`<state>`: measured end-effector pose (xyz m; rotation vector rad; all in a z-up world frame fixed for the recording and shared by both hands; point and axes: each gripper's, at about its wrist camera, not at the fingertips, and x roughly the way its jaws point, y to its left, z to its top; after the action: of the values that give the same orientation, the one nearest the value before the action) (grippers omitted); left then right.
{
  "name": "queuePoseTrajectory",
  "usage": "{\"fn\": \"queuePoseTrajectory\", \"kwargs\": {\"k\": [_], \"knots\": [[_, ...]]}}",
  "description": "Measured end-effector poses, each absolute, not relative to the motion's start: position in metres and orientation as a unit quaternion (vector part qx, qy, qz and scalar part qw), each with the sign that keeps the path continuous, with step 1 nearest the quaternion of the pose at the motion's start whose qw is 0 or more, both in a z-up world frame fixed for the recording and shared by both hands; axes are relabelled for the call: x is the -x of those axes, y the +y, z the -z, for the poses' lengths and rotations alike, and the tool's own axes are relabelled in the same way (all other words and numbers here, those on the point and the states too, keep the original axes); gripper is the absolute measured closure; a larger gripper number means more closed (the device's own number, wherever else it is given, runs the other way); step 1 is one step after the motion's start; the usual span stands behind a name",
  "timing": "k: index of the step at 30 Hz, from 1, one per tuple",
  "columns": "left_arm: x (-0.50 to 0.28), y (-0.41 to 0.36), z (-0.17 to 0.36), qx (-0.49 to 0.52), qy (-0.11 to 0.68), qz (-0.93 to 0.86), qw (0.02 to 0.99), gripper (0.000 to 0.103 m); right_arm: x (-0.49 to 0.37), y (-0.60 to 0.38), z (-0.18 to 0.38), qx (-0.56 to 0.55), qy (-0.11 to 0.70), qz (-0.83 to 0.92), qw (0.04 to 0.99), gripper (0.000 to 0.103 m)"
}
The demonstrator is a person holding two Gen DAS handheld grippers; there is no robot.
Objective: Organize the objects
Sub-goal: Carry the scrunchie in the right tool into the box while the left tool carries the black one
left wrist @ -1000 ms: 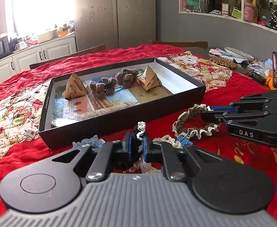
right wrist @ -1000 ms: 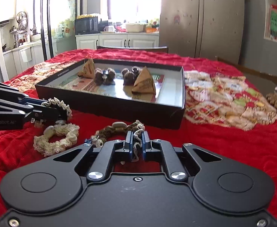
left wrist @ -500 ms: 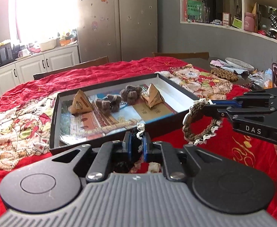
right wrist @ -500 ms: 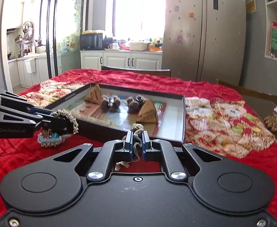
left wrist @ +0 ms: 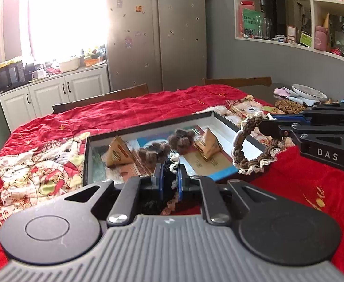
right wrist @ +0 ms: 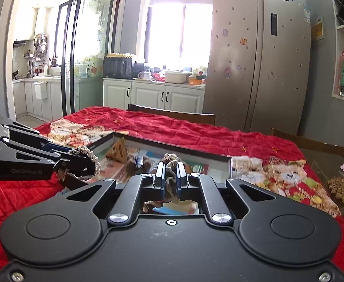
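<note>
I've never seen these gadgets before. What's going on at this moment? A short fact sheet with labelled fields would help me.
Setting: table under a red patterned cloth
Container: shallow black rectangular box with white inner walls
In the box: two tan paper pyramids, dark fuzzy clumps
Left tool: shut on a cream-edged woven cord bracelet
Right tool: shut on a brown braided bracelet with cream lace trim
Position: both bracelets held in the air at the box's near edge
Likely next: lowering them into the box
</note>
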<state>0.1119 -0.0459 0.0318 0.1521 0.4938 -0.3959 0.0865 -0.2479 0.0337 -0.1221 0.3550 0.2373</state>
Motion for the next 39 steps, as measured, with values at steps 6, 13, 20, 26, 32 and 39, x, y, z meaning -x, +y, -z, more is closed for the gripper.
{"fn": "queuePoseTrajectory", "kwargs": {"k": [6, 13, 20, 26, 32, 39], "knots": [[-0.134, -0.042, -0.035, -0.075, 0.239, 0.170, 0.953, 0.089, -0.111, -0.240, -0.036, 0.056, 0.183, -0.122, 0.974, 0.094], [-0.162, -0.040, -0.026, -0.073, 0.254, 0.145, 0.954, 0.089, -0.140, -0.231, -0.032, 0.046, 0.184, -0.117, 0.975, 0.094], [-0.179, -0.039, -0.019, -0.067, 0.258, 0.131, 0.955, 0.089, -0.167, -0.225, -0.024, 0.037, 0.190, -0.115, 0.974, 0.094], [-0.192, -0.040, -0.014, -0.067, 0.262, 0.119, 0.955, 0.089, -0.188, -0.220, -0.014, 0.026, 0.200, -0.114, 0.973, 0.094], [-0.203, -0.036, -0.009, -0.064, 0.264, 0.104, 0.957, 0.089, -0.207, -0.218, -0.006, 0.012, 0.206, -0.113, 0.972, 0.094], [-0.213, -0.033, 0.002, -0.066, 0.271, 0.087, 0.956, 0.089, -0.224, -0.213, 0.013, 0.008, 0.223, -0.108, 0.969, 0.094]]}}
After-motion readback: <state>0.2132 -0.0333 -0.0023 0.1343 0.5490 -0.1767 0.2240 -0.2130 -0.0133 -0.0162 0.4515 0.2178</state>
